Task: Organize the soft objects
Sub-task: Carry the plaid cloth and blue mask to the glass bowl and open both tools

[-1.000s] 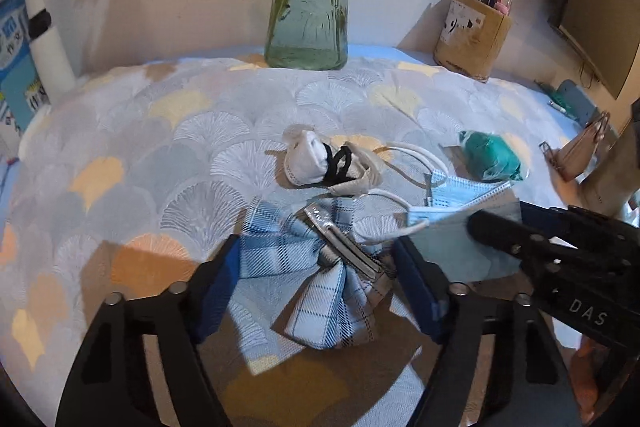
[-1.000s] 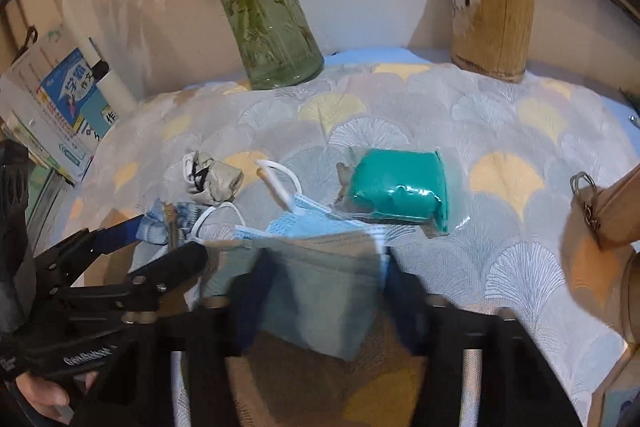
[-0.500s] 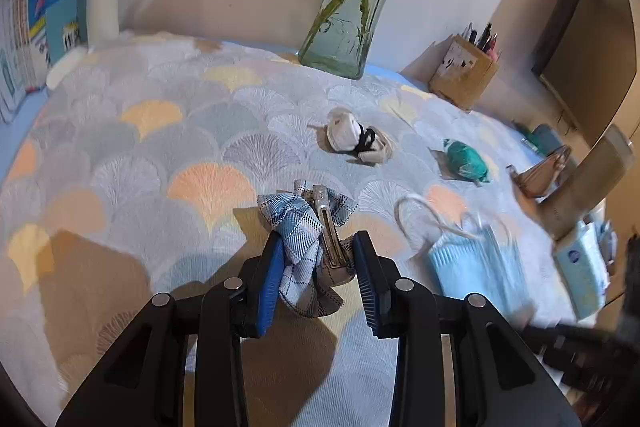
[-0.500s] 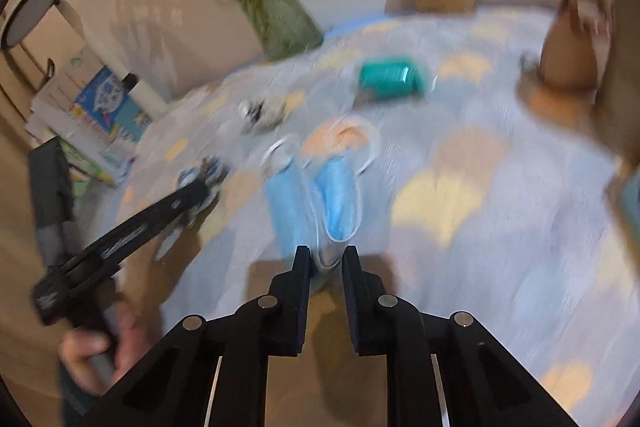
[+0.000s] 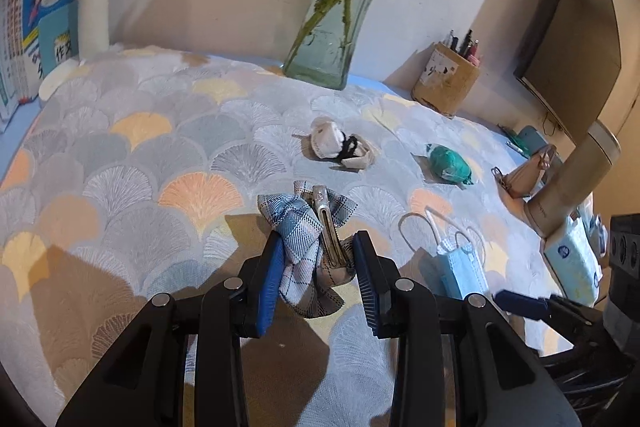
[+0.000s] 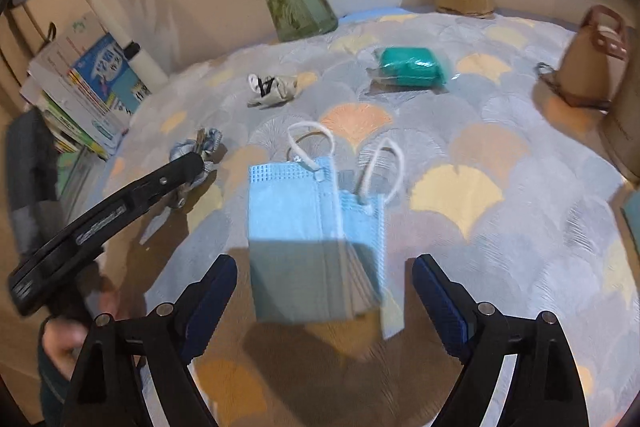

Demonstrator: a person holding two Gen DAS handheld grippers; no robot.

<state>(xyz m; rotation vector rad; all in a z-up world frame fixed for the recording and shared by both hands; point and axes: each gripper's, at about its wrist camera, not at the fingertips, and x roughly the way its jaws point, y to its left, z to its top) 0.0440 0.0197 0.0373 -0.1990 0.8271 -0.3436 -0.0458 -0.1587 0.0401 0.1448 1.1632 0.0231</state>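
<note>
L tool [image 5: 316, 267]: blue pads clamped on the plaid bow clip [image 5: 308, 227], one pad each side of the fabric, metal clip bar showing between the folds. Bow's lower tail hangs toward the worktop [image 5: 120, 155]; can't tell if it's lifted clear or resting. In the R wrist view the L tool [image 6: 188, 163] reaches in from the left edge, tip at the bow [image 6: 196, 147], w/ a hand [image 6: 60, 339] on its grip low left.

R tool [image 6: 324, 291]: jaws have just been opening, now wide apart. Folded blue face mask [image 6: 304, 227] lies flat on the worktop between the pads, touching neither; white ear loops point away from the tool. Near half of the mask is in the tool's shadow. In the L wrist view the mask [image 5: 460, 267] sits just right of the L tool, R tool's blue fingertip [image 5: 520, 301] near its lower edge.

Further back on the scallop-pattern cloth: white/black sock bundle [image 5: 340, 147] mid, green wrapped pack [image 5: 450, 163] to its right, well apart from both tools. Glass vase w/ stems [image 5: 336, 27] and pen holder [image 5: 446, 83] by the wall. Tan small bag [image 6: 592, 63] at right edge. Books [image 6: 92, 87] stacked off the left side.
</note>
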